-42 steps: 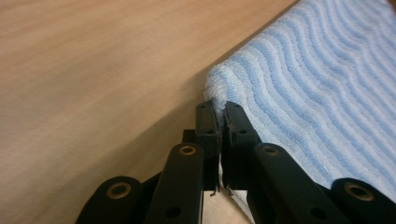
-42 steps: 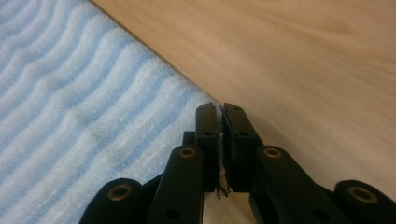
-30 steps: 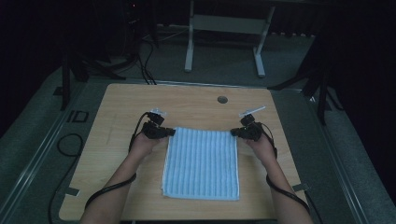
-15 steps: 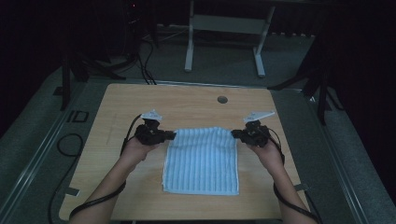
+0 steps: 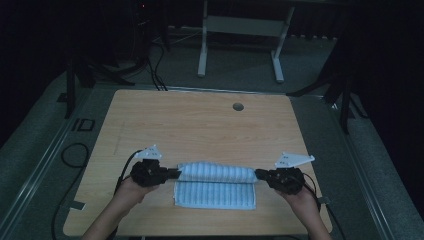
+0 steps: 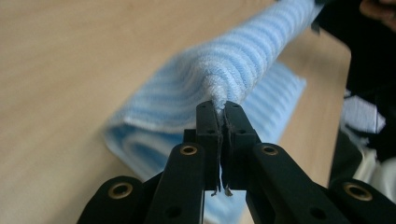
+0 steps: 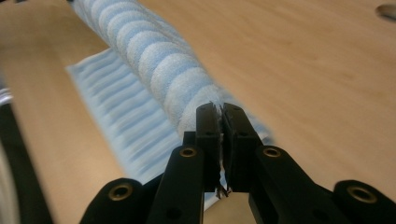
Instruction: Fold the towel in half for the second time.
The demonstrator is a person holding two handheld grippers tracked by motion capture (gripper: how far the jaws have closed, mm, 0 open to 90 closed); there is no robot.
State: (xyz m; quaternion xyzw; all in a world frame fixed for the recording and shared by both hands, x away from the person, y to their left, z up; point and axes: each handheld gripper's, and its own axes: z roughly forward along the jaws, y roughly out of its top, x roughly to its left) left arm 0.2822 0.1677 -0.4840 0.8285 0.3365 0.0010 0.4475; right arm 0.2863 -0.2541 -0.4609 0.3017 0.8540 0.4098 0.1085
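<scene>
Blue-striped towel (image 5: 215, 185): far edge now pulled toward 6 o'clock, half folded; we keep left tool (image 5: 172, 174) & right tool (image 5: 259, 174) clenched on its corners.

The high view is dim and grainy, the floor around the table (image 5: 200, 125) sinking into near black. The 2 gripper views are brighter and evenly lit, without glare: their jaws are sharp, while the towel (image 6: 243, 70) and tabletop blur with distance.
</scene>
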